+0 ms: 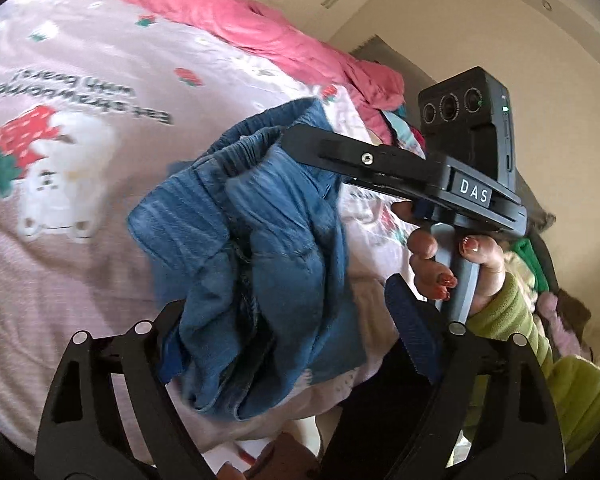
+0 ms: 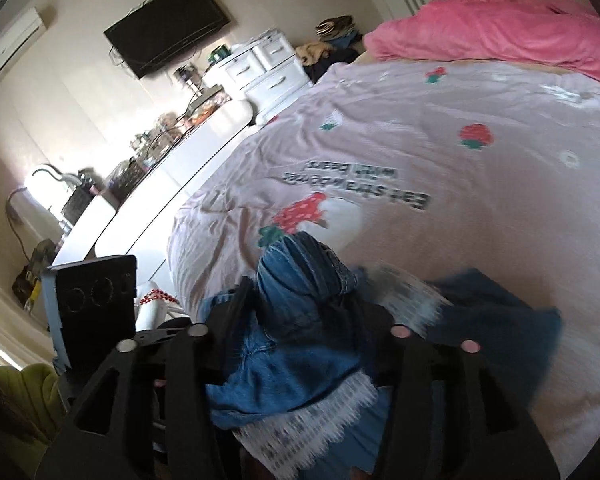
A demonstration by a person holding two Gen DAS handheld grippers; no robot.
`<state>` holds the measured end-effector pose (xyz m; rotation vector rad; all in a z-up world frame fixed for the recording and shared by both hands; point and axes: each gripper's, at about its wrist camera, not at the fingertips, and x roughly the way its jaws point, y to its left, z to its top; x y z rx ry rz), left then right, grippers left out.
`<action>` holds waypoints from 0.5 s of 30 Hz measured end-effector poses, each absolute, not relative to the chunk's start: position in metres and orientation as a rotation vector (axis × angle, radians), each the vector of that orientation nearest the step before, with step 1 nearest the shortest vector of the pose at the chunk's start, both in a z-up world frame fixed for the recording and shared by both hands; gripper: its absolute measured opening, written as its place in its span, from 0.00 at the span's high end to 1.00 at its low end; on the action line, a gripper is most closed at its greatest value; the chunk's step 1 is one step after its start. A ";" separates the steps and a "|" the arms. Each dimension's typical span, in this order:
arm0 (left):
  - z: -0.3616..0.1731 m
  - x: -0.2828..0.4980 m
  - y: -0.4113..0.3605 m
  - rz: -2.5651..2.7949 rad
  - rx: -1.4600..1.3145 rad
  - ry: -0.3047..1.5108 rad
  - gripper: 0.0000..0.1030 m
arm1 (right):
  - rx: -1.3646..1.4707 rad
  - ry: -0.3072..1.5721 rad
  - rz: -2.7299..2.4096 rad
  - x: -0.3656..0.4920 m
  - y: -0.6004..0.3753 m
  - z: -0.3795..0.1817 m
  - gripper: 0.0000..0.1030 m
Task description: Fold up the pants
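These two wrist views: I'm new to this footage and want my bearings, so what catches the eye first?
A bunched pair of blue denim pants hangs lifted between both grippers, above a pale pink bedspread printed with strawberries and a white bear. A crumpled hot-pink blanket lies along the bed's far edge. In the left wrist view the right gripper reaches into the waistband, held by a hand in a lime-green sleeve.

Bunched blue pants (image 1: 260,264) above bedspread (image 1: 80,160)
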<state>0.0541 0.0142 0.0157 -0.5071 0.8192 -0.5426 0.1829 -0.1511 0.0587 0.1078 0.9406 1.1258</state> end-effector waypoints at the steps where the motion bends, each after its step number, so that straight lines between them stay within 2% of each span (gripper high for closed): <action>1: 0.016 0.056 0.008 -0.556 -0.496 0.823 0.22 | 0.128 0.934 1.114 0.183 -0.161 0.058 0.38; 3: 0.013 0.054 -0.007 -0.600 -0.464 0.843 0.20 | 0.189 0.917 1.056 0.185 -0.194 0.053 0.34; 7: 0.003 0.056 -0.023 -0.642 -0.477 0.885 0.20 | 0.131 0.951 0.900 0.181 -0.222 0.035 0.34; 14: -0.007 0.057 -0.042 -0.581 -0.328 0.918 0.19 | 0.019 0.989 0.843 0.165 -0.207 0.012 0.35; 15: -0.008 0.057 -0.047 -0.579 -0.312 0.919 0.19 | -0.008 0.997 0.816 0.165 -0.205 0.009 0.37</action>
